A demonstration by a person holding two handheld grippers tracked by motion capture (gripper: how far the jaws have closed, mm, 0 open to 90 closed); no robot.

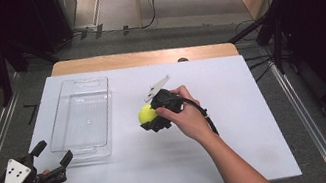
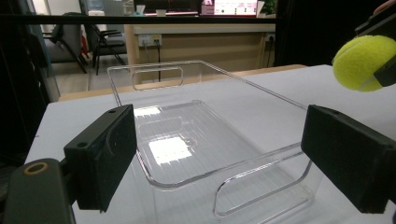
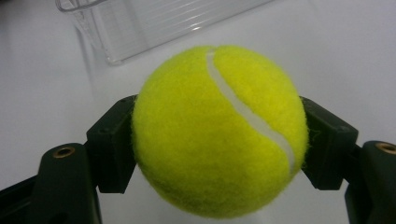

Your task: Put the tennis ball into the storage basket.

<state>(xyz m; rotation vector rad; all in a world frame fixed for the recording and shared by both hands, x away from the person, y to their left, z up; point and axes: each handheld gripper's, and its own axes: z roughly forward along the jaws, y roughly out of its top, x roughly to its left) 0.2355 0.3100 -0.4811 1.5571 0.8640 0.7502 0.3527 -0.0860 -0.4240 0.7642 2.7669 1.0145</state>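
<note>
A yellow tennis ball [image 1: 145, 114] is clamped between the jaws of my right gripper [image 1: 149, 115] near the middle of the white table. In the right gripper view the ball [image 3: 219, 130] spans the gap between both black pads, just above the table surface. A clear plastic bin [image 1: 81, 117] lies empty to the left of the ball. My left gripper [image 1: 53, 152] rests at the table's front left corner, jaws wide apart and empty, pointing at the bin's near end. In the left gripper view the bin [image 2: 196, 140] lies ahead and the ball [image 2: 363, 63] shows at the upper right.
The white board [image 1: 238, 124] covers a wooden table whose bare edge [image 1: 144, 56] shows at the back. Metal rails run along the floor on both sides. Dark stands and cables [image 1: 262, 33] crowd the far right.
</note>
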